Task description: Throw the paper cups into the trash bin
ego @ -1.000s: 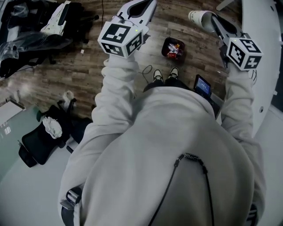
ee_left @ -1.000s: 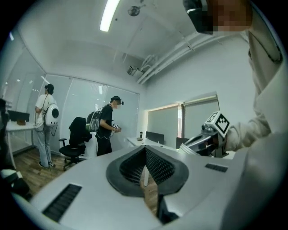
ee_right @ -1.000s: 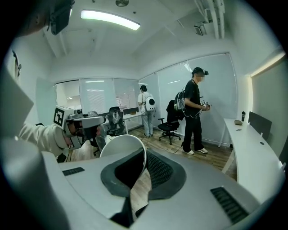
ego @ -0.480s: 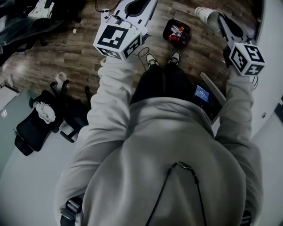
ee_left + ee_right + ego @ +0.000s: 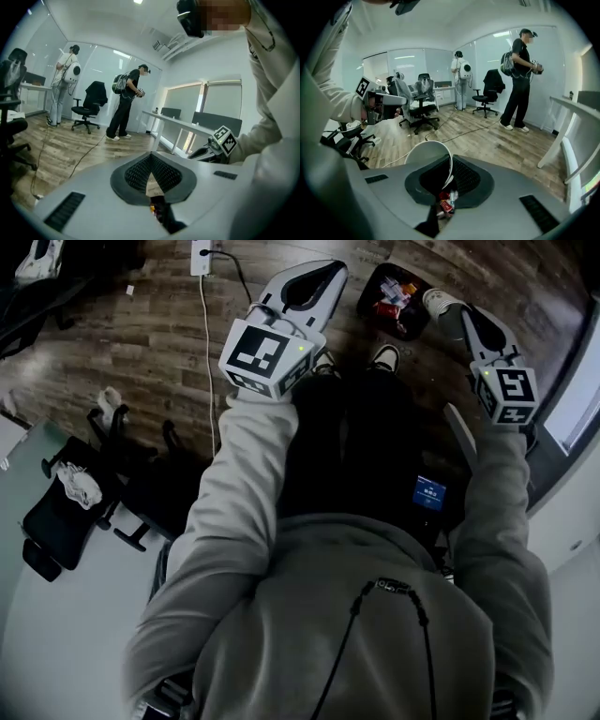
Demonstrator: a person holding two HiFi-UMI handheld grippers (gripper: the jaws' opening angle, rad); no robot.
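Observation:
A white paper cup lies on its side in my right gripper, which is shut on the cup's rim. In the right gripper view the cup has its wall pinched between the pads of the right gripper. The black trash bin, with colourful waste inside, stands on the wooden floor just left of the cup. My left gripper is shut and holds nothing, left of the bin. Its tips meet in the left gripper view, with the bin showing below them.
The person's shoes stand just before the bin. A cable runs across the floor from a power strip. Office chairs stand at the left and a lit screen at the right. Other people and desks are farther off.
Both grippers have dropped toward the floor. The cup in the right gripper now sits right beside the bin. The left gripper has come level with the bin's left side.

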